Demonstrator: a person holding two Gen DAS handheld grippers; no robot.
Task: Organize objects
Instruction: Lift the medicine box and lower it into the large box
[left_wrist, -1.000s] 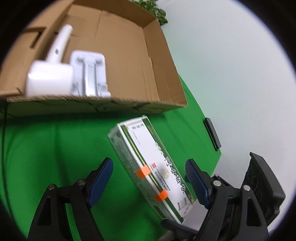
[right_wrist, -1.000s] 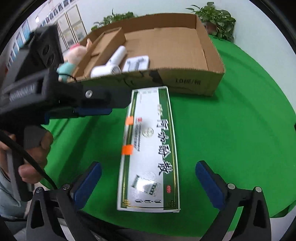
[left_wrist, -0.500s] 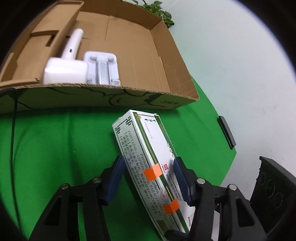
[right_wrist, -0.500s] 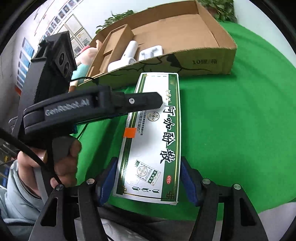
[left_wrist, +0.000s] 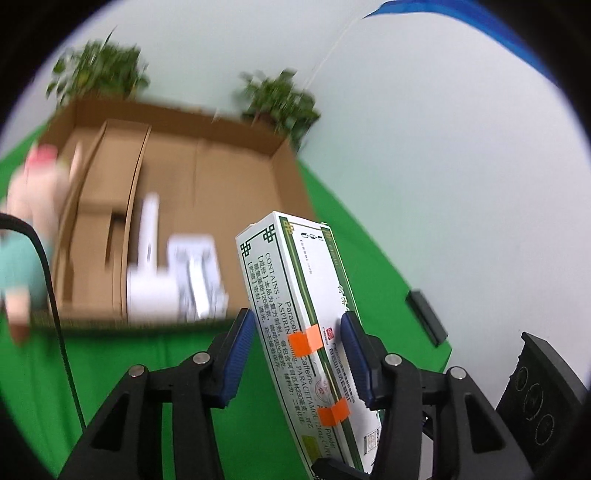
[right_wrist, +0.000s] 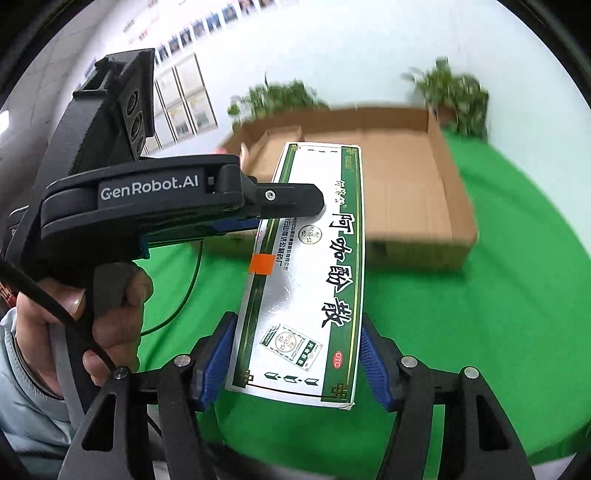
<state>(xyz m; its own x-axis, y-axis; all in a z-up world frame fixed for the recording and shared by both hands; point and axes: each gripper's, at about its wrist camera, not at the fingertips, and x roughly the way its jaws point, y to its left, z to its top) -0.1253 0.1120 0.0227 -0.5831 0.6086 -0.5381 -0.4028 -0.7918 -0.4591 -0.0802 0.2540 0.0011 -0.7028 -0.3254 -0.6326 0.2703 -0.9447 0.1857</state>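
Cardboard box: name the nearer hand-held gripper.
Left. The left hand-held gripper clamps the medicine box mid-length, toward the cardboard box; the right hand-held gripper clamps its rear end.

A white medicine box (right_wrist: 306, 266) with green borders and orange tape tabs (left_wrist: 304, 341), over a green cloth (right_wrist: 498, 295).

A green cloth-covered tabletop (right_wrist: 480, 295) carries an open, shallow brown cardboard box (right_wrist: 447, 206) at its far side. A thin black cable (right_wrist: 184, 295) trails across the green surface near the box's front wall. A small flat black rectangular object (left_wrist: 426, 315) lies at the tabletop's right edge, well apart from the box.
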